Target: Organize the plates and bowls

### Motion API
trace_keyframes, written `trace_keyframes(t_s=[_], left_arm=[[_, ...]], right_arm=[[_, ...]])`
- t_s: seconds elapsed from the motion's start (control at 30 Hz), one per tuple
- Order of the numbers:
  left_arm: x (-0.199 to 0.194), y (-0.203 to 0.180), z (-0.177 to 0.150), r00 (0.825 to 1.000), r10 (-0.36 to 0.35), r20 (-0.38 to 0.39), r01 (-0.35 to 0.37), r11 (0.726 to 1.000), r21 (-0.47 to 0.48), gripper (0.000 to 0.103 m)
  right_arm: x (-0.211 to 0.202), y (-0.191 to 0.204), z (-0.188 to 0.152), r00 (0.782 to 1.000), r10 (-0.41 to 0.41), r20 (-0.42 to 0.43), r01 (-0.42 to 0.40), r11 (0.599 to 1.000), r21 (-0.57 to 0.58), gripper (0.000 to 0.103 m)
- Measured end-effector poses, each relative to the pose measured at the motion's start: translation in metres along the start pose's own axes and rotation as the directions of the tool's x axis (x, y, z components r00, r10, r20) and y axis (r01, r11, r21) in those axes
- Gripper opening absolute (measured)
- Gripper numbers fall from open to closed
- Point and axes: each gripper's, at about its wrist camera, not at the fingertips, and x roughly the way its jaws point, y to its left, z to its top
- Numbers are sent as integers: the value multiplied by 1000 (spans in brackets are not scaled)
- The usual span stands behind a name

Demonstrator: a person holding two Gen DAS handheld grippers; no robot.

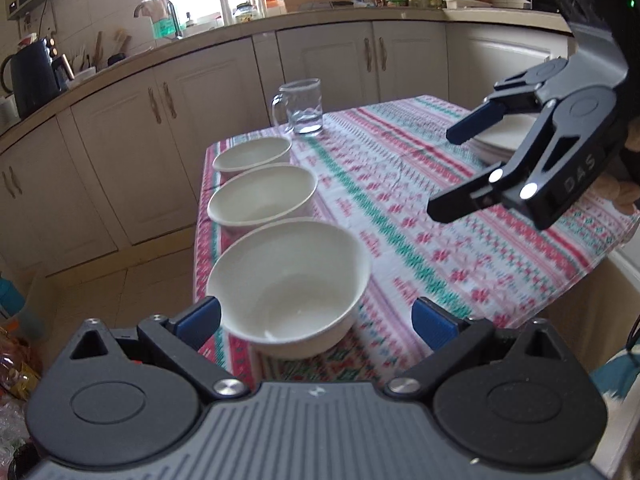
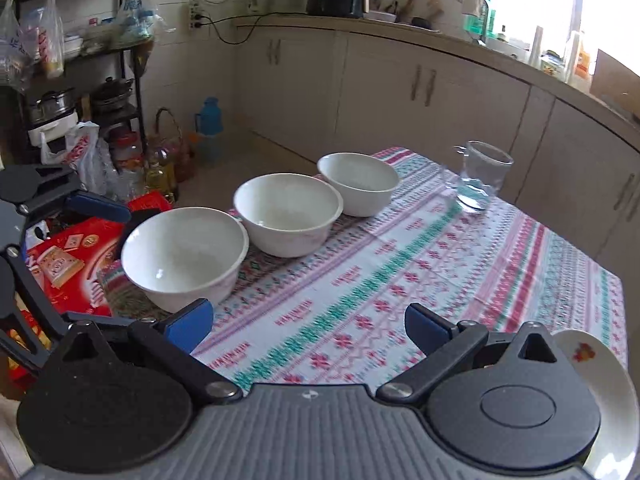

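— So where are the bowls?
— Three white ones in a row along the table's left edge: near bowl (image 1: 286,286), middle bowl (image 1: 262,194), far bowl (image 1: 253,157). A plate stack (image 1: 500,138) sits well apart on the right.
— And the grippers?
— Left gripper (image 1: 316,320) hangs wide open at the near bowl, gripping nothing. Right gripper (image 2: 308,326) is spread too, empty.
— Anything else?
— A glass mug (image 1: 302,106) on the patterned tablecloth (image 1: 400,200).
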Motion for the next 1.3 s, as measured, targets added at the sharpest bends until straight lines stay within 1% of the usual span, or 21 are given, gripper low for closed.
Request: trace_keyframes(t_s=[0.13, 0.27, 0.47, 0.53, 0.67, 0.7, 0.77, 0.9, 0.97, 1.0, 1.17, 1.3], left_arm=[[10, 12, -9, 1000, -13, -23, 13, 1000, -5, 101], [18, 20, -13, 1000, -22, -20, 22, 1000, 18, 100], [29, 27, -16, 998, -57, -33, 58, 997, 47, 98], [31, 28, -16, 997, -73, -31, 74, 996, 52, 97], [35, 30, -15, 995, -96, -34, 98, 993, 62, 92], [36, 30, -15, 994, -102, -33, 103, 993, 62, 92], [35, 33, -15, 993, -116, -28, 118, 991, 62, 88], [36, 33, -14, 991, -134, -29, 135, 988, 68, 87], [36, 33, -13, 990, -136, -30, 138, 988, 74, 86], [36, 33, -13, 990, -137, -31, 139, 988, 73, 86], [36, 34, -11, 990, -139, -39, 141, 987, 76, 86], [37, 32, -7, 988, -147, -49, 150, 986, 75, 86]], right_arm=[[11, 13, 6, 999, 47, 9, -47, 999, 2, 103], [25, 23, 14, 997, 83, 3, -83, 997, 3, 103], [45, 32, 21, 988, 153, -23, -153, 988, 0, 102], [52, 34, 23, 983, 181, -36, -181, 984, 3, 99], [64, 37, 27, 973, 222, -65, -222, 975, 14, 87], [67, 37, 29, 971, 228, -74, -228, 974, 16, 86], [72, 37, 30, 968, 239, -79, -238, 971, 22, 84], [80, 35, 32, 961, 259, -97, -256, 966, 42, 79], [82, 34, 32, 956, 274, -102, -270, 962, 51, 72], [84, 34, 32, 953, 285, -104, -280, 958, 58, 70], [84, 32, 32, 952, 291, -99, -285, 956, 71, 70], [82, 35, 32, 955, 277, -101, -272, 960, 65, 70]])
